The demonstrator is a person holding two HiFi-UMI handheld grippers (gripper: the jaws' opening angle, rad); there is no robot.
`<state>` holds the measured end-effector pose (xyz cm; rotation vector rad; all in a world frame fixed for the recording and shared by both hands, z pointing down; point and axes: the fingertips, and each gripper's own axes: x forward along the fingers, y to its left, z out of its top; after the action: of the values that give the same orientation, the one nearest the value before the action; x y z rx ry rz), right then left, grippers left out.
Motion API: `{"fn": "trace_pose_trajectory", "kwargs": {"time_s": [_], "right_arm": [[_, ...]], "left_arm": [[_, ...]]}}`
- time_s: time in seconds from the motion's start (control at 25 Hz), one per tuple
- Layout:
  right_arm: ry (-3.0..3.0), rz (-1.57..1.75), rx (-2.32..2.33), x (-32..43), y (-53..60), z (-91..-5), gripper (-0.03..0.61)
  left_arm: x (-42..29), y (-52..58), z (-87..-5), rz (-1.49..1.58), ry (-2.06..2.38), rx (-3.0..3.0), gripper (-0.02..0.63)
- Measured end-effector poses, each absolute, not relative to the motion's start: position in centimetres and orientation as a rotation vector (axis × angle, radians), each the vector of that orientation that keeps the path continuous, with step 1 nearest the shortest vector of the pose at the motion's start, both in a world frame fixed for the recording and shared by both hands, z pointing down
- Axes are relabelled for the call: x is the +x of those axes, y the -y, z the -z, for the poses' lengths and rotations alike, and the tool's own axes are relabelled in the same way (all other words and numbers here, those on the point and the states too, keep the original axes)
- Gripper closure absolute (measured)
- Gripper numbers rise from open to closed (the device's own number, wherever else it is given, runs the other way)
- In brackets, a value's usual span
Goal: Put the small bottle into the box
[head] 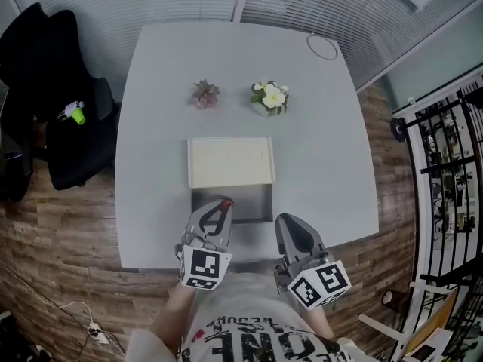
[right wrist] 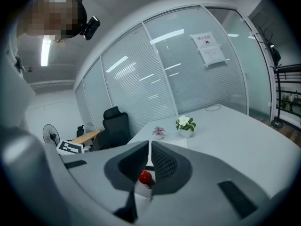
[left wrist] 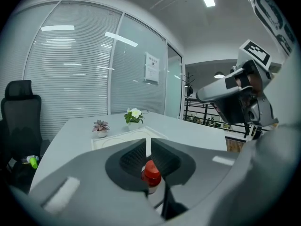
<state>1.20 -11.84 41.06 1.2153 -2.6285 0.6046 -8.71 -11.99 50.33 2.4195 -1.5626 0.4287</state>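
Left fingers [left wrist: 134, 157] nearly closed on small bottle [left wrist: 151, 172], poised at open box [head: 253, 204]; right fingers [right wrist: 162, 163] clamp second red-capped bottle [right wrist: 145, 177]. Neither inside; release pending.

small bottle [left wrist: 151, 173] 1 | box [head: 230, 162] 1 | potted plants [head: 204, 93] [head: 269, 97] 2 | grippers [head: 224, 204] [head: 284, 220] 2 | chair [head: 45, 89] 1

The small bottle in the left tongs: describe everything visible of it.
The small bottle has a glossy red cap, plastic by the look, over a pale body, mostly hidden. It stands roughly upright, clamped between the left tongs, whose jaws nearly meet. In the head view its cap shows over the left half of the open box.
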Motion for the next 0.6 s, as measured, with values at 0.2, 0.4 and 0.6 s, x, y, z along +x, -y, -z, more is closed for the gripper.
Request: {"fn": "trace_pose_trajectory", "kwargs": {"time_s": [0.2,0.4,0.6], "right_arm": [[2.642,-0.61,1.199,2.6,12.0,-41.0,0.552],[2.66,-0.61,1.192,3.9,11.9,-40.5,0.552],[2.679,-0.61,1.189,5.1,11.6,-39.9,0.552]], "left_arm": [[-7.9,11.8,-50.1,-0.446,1.605,2.398,0.601],[-7.3,11.7,-49.0,-0.439,1.668,2.392,0.603],[-7.0,12.5,-45.8,-0.413,1.742,2.442,0.603]]}}
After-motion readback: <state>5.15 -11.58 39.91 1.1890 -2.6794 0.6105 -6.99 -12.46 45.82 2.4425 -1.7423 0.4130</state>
